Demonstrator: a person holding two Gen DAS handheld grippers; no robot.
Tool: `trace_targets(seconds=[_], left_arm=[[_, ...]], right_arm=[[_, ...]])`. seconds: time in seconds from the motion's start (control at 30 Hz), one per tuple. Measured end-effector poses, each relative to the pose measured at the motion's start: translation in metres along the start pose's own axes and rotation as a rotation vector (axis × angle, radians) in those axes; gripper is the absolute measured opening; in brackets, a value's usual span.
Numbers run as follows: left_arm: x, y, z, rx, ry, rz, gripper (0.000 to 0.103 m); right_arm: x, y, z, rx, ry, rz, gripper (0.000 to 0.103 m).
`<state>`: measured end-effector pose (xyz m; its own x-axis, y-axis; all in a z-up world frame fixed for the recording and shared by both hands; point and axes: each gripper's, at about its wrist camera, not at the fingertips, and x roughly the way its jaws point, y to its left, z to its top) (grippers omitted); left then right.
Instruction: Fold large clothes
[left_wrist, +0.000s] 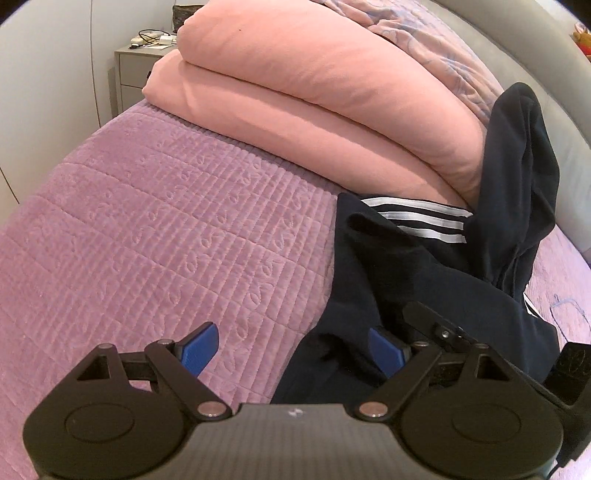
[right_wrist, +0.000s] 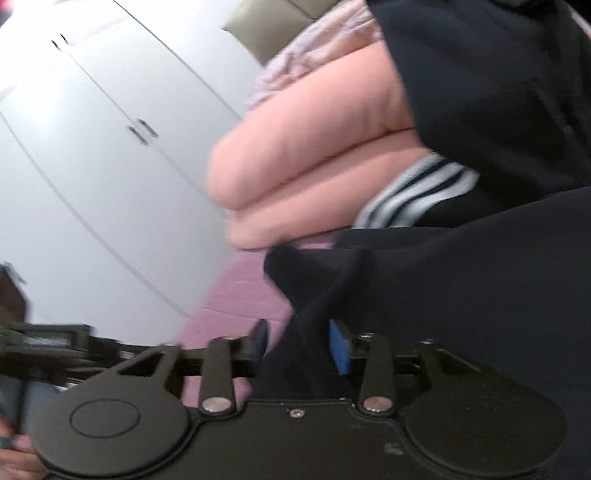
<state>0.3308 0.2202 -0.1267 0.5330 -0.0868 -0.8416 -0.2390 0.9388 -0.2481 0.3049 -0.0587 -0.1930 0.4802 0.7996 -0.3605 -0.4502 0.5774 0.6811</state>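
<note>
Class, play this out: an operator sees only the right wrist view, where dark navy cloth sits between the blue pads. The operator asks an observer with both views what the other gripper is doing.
Operator: Is the left gripper holding anything?
Observer: No. The left gripper is open, its jaws wide apart over the edge of the dark navy garment with white stripes.
Operator: What lies under its outer pad?
Observer: Bare quilted purple bedspread.
Operator: Anything beyond the folded pink duvet?
Observer: A grey bedside cabinet with small items on top.
</note>
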Motion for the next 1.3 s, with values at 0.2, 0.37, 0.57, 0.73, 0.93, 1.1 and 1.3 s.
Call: trace_targets(seconds=[0.2, 0.37, 0.57, 0.73, 0.93, 1.1, 1.3], left_arm=[[-0.018, 0.0, 0.004, 0.01, -0.059, 0.01, 0.093], [-0.012, 0.004, 0.006, -0.01, -0.038, 0.01, 0.093], [-0.02, 0.004, 0.007, -0.013, -0.056, -0.001, 0.093], [-0.019, 0.001, 0.006, -0.011, -0.039, -0.005, 0.094], [-0.011, 0.002, 0.004, -0.028, -0.013, -0.012, 0.095], [-0.015, 0.002, 0.005, -0.027, -0.024, -0.018, 0.095], [-0.014, -0.005, 0.003, -0.015, -0.003, -0.047, 0.095]], right_arm=[[0.004, -0.007, 0.006, 0.035, -0.077, -0.122, 0.07], [0.062, 0.022, -0.017, -0.331, 0.048, -0.421, 0.075], [0.053, 0.056, -0.016, -0.461, -0.056, -0.353, 0.069], [0.071, 0.042, -0.024, -0.458, 0.07, -0.375, 0.072], [0.039, 0.049, -0.029, -0.418, 0.045, -0.291, 0.08], [0.076, 0.05, -0.048, -0.549, 0.15, -0.371, 0.087], [0.001, 0.062, -0.024, -0.446, 0.171, -0.372, 0.089]])
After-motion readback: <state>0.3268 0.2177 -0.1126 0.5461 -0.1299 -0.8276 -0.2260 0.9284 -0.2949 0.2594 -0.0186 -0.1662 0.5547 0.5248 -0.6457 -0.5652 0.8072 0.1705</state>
